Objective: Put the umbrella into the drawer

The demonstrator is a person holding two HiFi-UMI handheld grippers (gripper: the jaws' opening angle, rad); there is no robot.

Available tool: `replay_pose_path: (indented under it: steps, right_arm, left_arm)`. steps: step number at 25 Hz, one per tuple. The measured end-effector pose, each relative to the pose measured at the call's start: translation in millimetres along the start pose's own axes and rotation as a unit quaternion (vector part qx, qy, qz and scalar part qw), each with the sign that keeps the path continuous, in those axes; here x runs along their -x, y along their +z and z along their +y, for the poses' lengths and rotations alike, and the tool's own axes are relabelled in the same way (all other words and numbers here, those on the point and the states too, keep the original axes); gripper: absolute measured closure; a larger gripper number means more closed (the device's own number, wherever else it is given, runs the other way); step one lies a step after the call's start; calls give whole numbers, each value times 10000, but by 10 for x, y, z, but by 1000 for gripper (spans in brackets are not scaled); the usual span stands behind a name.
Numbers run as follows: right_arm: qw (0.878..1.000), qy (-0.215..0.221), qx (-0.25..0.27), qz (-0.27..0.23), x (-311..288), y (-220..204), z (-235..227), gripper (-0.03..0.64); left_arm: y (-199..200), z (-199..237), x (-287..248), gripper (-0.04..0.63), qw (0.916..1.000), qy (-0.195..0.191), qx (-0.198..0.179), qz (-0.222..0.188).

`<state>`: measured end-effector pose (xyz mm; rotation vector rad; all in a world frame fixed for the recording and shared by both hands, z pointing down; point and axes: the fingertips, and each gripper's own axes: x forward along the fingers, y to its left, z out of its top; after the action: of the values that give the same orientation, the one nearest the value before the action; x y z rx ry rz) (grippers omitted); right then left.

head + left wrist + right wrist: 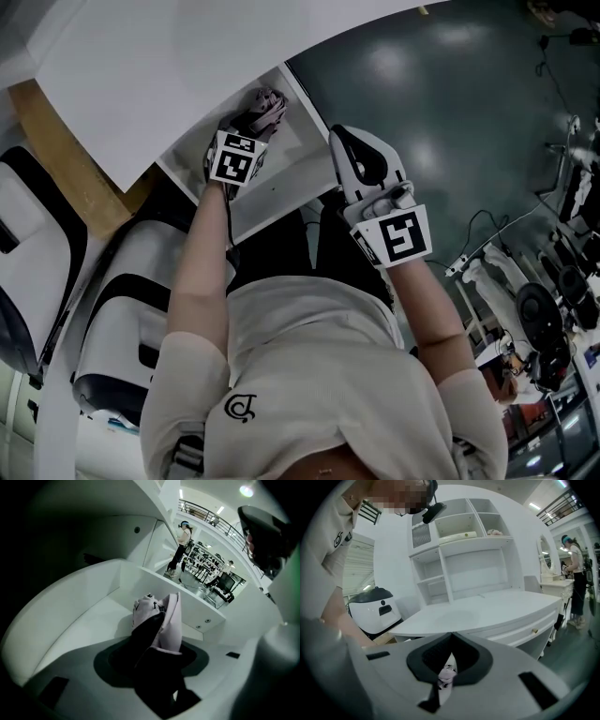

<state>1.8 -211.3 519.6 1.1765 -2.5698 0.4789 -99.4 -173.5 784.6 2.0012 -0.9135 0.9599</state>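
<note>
The folded pink umbrella (265, 105) lies low inside the open white drawer (281, 183) under the desk top. My left gripper (258, 120) reaches down into the drawer and is shut on the umbrella. In the left gripper view the umbrella (161, 620) sticks out ahead of the dark jaws, over the drawer floor (89, 620). My right gripper (352, 141) hovers just right of the drawer's front corner, jaws together and empty. In the right gripper view its tips (452, 634) meet, and a bit of the umbrella (447, 674) shows through the gap below them.
The white desk top (187, 56) overhangs the drawer; a shelf unit (459, 541) stands on it. A white and black rounded machine (122, 300) sits left of the person's legs, beside a wooden board (56, 159). Dark floor (450, 112) lies to the right. A person (180, 545) stands far off.
</note>
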Motion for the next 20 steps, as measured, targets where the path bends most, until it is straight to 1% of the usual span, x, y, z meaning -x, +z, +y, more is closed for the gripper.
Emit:
replay_pose_path:
  steps: [4,6,8,10,13,17,18,19,20]
  right_arm:
    - [10000,44,-21,32,24,-15,52,611]
    - [10000,58,-21,13,36,3,57,611]
    - [10000,77,1,-22,41,41,65,611]
    - [9999,107,33,-59,49,84,88,611]
    - [9998,160,89,-117,75,159,142,611]
    - [9990,260,246,-258,87,333,256,611]
    - [9987,287,289,-305,93,387,286,611]
    - [9983,315,332,-354,102,441,314,611]
    - [9979,343,376,-398,111,492,341,611]
  left_arm:
    - [-49,5,-9,353,9999,-55,89,4]
    - [-47,19,5,323,9998,12,173,-70]
    - [-1,49,49,274,9994,188,196,-234]
    - [91,43,136,248,9983,335,108,-455]
    - [225,-42,337,239,9966,441,-59,-693]
    - [478,-214,703,244,9924,397,-307,-1127]
    - [533,-250,803,260,9910,418,-361,-1219]
    - [591,-281,908,291,9895,452,-399,-1316]
    - [650,-307,1017,343,9878,496,-413,-1420]
